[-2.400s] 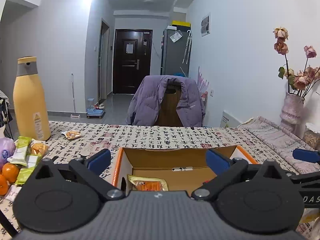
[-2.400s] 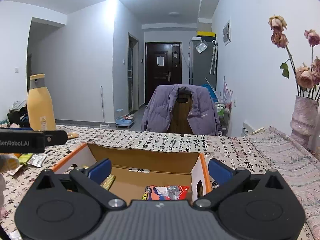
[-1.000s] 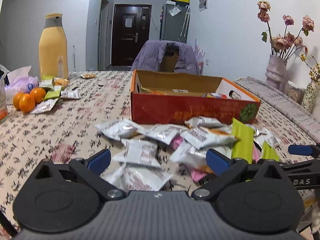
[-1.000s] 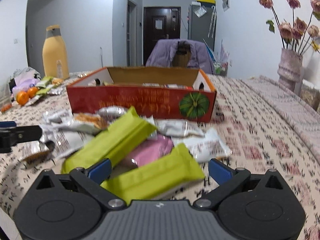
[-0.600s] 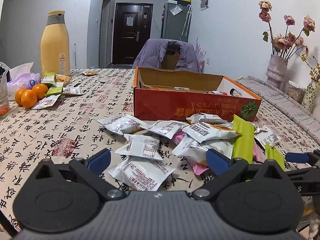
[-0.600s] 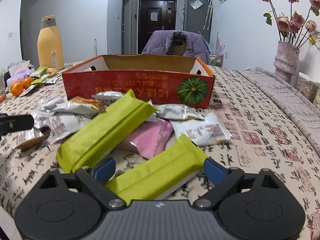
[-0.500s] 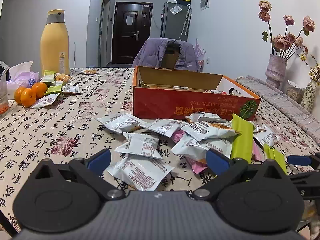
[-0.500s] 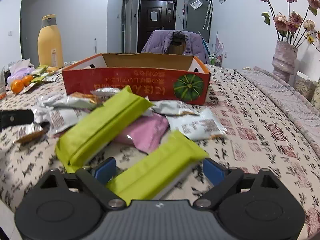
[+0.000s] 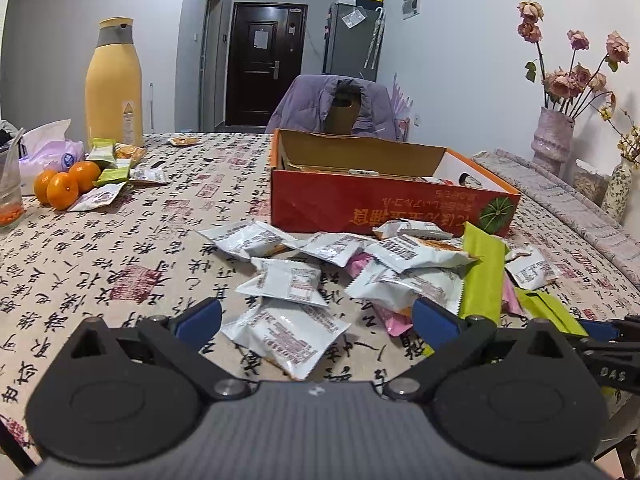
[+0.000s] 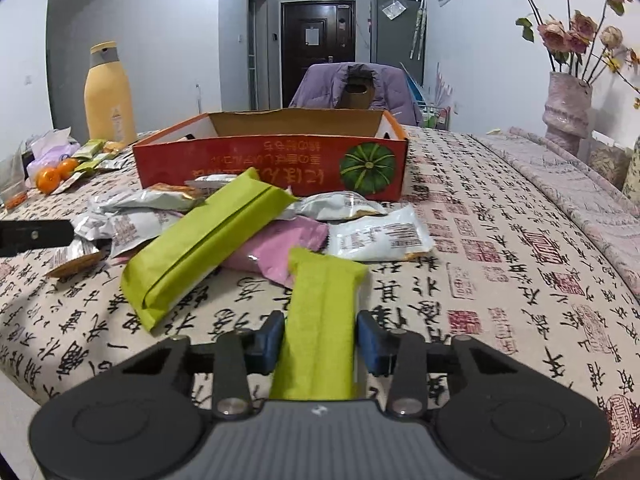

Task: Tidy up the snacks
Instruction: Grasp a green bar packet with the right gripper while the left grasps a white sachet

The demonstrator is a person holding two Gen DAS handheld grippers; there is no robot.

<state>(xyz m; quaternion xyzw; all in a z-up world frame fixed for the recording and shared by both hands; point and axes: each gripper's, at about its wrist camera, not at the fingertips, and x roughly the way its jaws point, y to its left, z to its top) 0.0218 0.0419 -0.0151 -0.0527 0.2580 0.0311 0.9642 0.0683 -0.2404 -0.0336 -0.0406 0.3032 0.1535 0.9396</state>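
In the right wrist view the right gripper [image 10: 320, 338] fills the bottom of the frame, its jaws narrow and closing around a green snack bar [image 10: 322, 320] that runs straight up between the blue pads; the pads sit at the bar's edges, seemingly just touching it. The bar's far end lies on the worktop [image 10: 500, 280], which is covered in a cloth printed with black characters. Just above and left of it, a second green bar [image 10: 208, 244] lies on a slant over a pink packet [image 10: 280, 250], with a white packet [image 10: 380, 238] to the right near the centre. Silver and white packets spread out to the left.

In the left wrist view the left gripper [image 9: 316, 320] sits low in the frame with its jaws wide and nothing between them; a white packet [image 9: 286, 334] lies on the worktop just beyond. Above that, in the middle of the frame, the heap of white packets [image 9: 404, 252] spreads out.

Behind the pile stands a red cardboard box [image 10: 272, 164], open at the top, with a green pumpkin picture on its front. At upper left are oranges [image 9: 64, 186], a few more snacks and a tall yellow bottle [image 9: 114, 84]. At far right a vase of dried roses [image 9: 554, 144] stands by the wall.
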